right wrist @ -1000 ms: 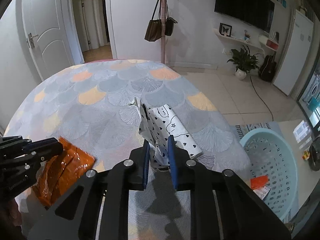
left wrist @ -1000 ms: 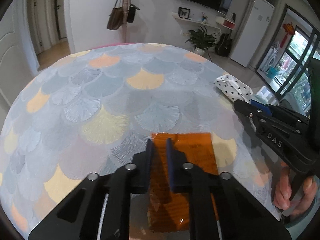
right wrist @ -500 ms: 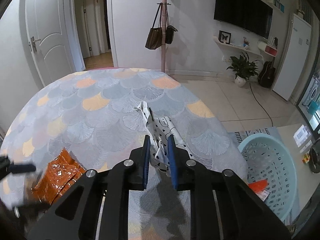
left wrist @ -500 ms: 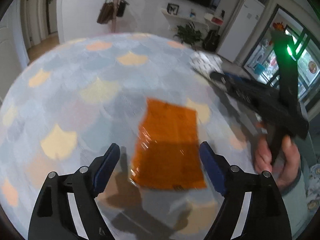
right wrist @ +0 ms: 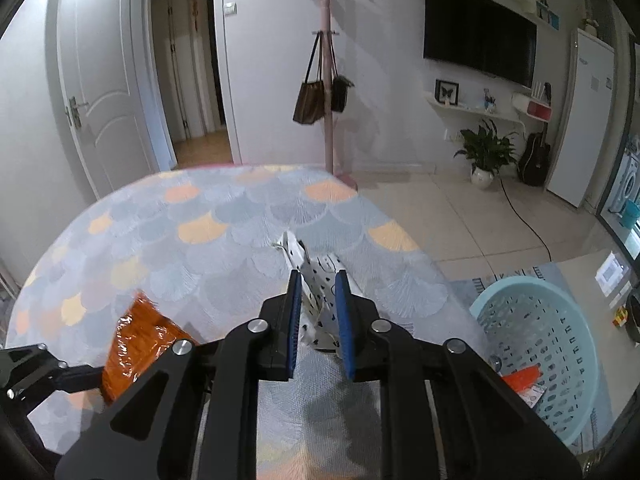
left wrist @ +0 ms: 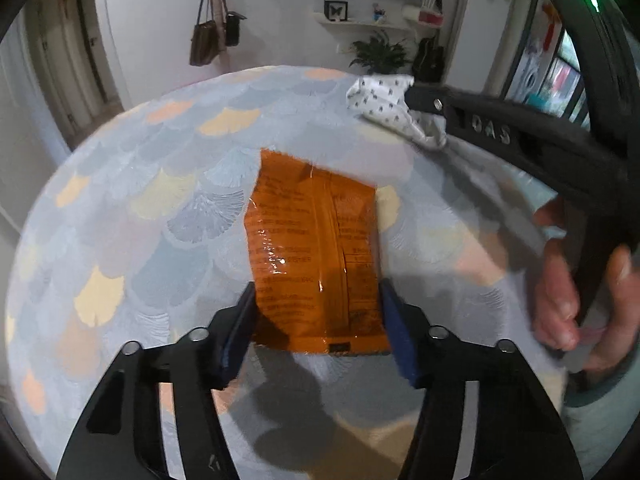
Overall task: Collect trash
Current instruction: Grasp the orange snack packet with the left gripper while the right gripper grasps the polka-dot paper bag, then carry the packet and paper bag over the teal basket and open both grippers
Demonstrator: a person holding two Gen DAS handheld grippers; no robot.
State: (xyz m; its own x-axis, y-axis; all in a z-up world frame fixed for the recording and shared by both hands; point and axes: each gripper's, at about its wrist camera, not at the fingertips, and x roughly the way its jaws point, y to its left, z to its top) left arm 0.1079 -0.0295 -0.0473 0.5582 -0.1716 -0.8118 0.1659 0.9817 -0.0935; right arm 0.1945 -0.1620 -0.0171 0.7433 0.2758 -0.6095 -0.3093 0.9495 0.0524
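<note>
An orange snack wrapper (left wrist: pixel 316 256) lies flat on the round table with the scale-pattern cloth (left wrist: pixel 132 184). My left gripper (left wrist: pixel 318 320) is open, its blue pads on either side of the wrapper's near end. The wrapper also shows in the right wrist view (right wrist: pixel 136 344). My right gripper (right wrist: pixel 318 308) is shut on a white wrapper with black hearts (right wrist: pixel 316 292) and holds it above the table's right edge. That white wrapper also shows in the left wrist view (left wrist: pixel 388 104), held by the right gripper.
A light blue laundry basket (right wrist: pixel 560 360) stands on the floor to the right of the table, with an orange piece of trash (right wrist: pixel 520 378) inside. A coat stand with bags (right wrist: pixel 328 92) is behind the table. A plant (right wrist: pixel 484 152) stands by the far wall.
My left gripper opened, drew back and now straddles the orange wrapper's near end. My right gripper lifted the white heart-pattern wrapper off the table.
</note>
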